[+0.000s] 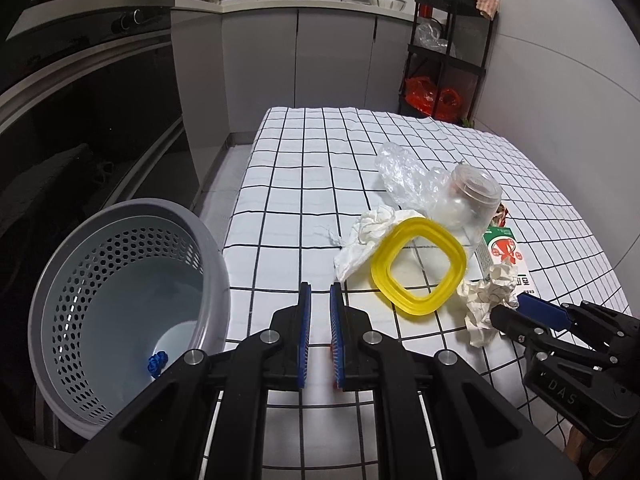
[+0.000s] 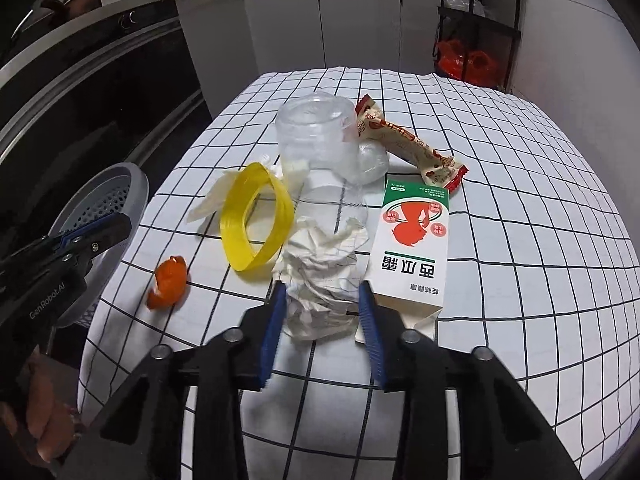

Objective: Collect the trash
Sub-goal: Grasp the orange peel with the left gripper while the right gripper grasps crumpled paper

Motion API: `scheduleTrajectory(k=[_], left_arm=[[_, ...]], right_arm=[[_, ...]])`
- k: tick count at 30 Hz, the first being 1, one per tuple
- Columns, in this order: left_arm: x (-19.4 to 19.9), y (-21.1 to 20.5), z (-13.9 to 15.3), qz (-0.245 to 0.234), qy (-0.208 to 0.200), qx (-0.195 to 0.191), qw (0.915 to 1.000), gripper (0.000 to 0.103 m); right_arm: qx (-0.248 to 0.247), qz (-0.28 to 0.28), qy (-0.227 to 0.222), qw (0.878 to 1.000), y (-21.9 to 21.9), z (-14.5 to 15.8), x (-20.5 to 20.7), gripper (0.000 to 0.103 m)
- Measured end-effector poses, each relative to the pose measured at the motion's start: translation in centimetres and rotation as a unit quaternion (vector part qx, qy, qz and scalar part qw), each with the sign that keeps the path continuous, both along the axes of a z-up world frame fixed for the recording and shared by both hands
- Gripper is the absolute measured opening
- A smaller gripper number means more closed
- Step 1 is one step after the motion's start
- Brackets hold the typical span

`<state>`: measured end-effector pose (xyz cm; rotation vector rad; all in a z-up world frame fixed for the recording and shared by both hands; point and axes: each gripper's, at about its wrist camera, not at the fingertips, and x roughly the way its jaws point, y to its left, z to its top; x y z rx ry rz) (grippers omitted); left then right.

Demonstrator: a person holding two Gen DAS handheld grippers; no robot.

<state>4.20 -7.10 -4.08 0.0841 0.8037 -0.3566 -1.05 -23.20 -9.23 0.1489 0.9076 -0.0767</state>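
Note:
Trash lies on the checked tablecloth [image 2: 520, 200]: a crumpled white paper ball [image 2: 320, 280], a yellow plastic ring [image 2: 256, 220], an orange peel scrap [image 2: 170, 280], a clear plastic jar [image 2: 316, 140], a white-green carton [image 2: 412, 244] and a snack wrapper [image 2: 408, 144]. My right gripper [image 2: 324, 292] is open with its fingers on either side of the paper ball [image 1: 490, 304]. My left gripper [image 1: 320, 292] is nearly shut and empty, over the table edge next to the grey perforated bin [image 1: 120, 280]. A small blue scrap [image 1: 158, 362] lies in the bin.
A crumpled clear bag [image 1: 404, 172] and a white tissue [image 1: 368, 236] lie behind the ring [image 1: 418, 266]. An oven front [image 1: 80, 100] is to the left, grey cabinets [image 1: 320, 60] behind, and a black shelf rack [image 1: 444, 52] with red bags at the far right.

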Motion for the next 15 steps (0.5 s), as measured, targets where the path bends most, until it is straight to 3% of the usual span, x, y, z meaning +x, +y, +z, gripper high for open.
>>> scheduleTrajectory(k=[6,15], left_arm=[[-0.1,1.4,0.6,0.007,-0.004,-0.009,0.9999,0.01],[-0.5,1.5,-0.7,-0.008,0.027,-0.005,0.9996,0.01]], right_arm=[[0.005,-0.001,-0.013,1.0,0.1,0.8,-0.7,0.031],[0.023,-0.022,-0.032,0.999,-0.9,2.0,-2.4,0.03]])
